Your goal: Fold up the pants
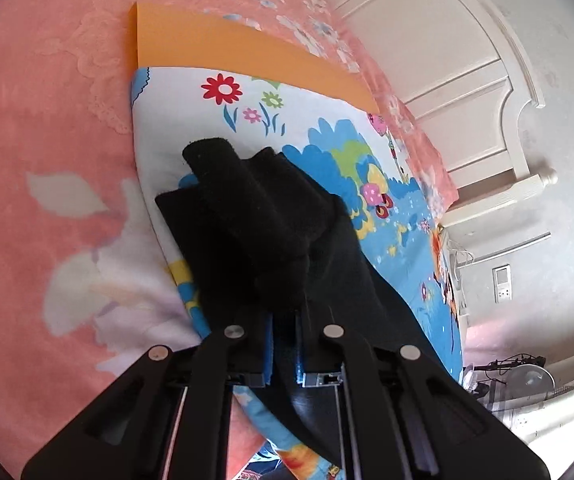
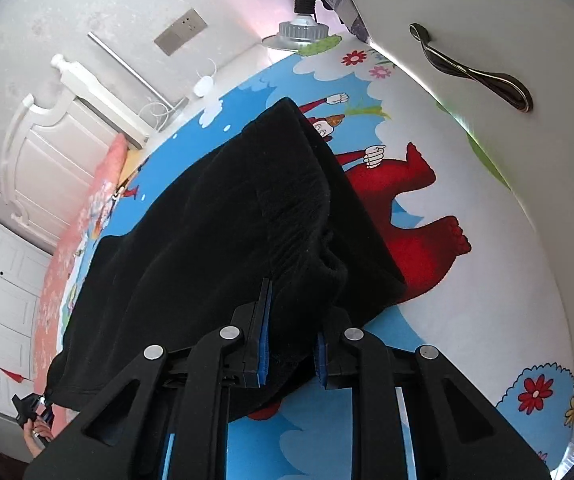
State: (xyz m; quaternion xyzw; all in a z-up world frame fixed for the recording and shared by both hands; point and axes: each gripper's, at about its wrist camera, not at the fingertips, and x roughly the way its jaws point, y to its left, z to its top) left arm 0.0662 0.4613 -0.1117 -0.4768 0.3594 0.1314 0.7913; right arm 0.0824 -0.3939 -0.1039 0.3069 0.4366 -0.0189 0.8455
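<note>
Left wrist view: pink bedspread (image 1: pixel 39 152) at left, an orange board (image 1: pixel 207 44) on it, and a cartoon-print sheet (image 1: pixel 215 128) overlapping the board's near edge. The black pants (image 1: pixel 255 220) lie bunched on the sheet; the left gripper (image 1: pixel 285 344) has its 2 blue-padded fingers narrowed onto a fold of them. A white headboard (image 1: pixel 447 80) stands at right.

Right wrist view: white headboard (image 2: pixel 47 152) at left. The pants (image 2: pixel 227 232) drape across the sheet (image 2: pixel 467 320), partly covering a red printed figure. The right gripper (image 2: pixel 291 344) holds bunched pants fabric between its fingers. A drawer handle (image 2: pixel 471 68) shows upper right.
</note>
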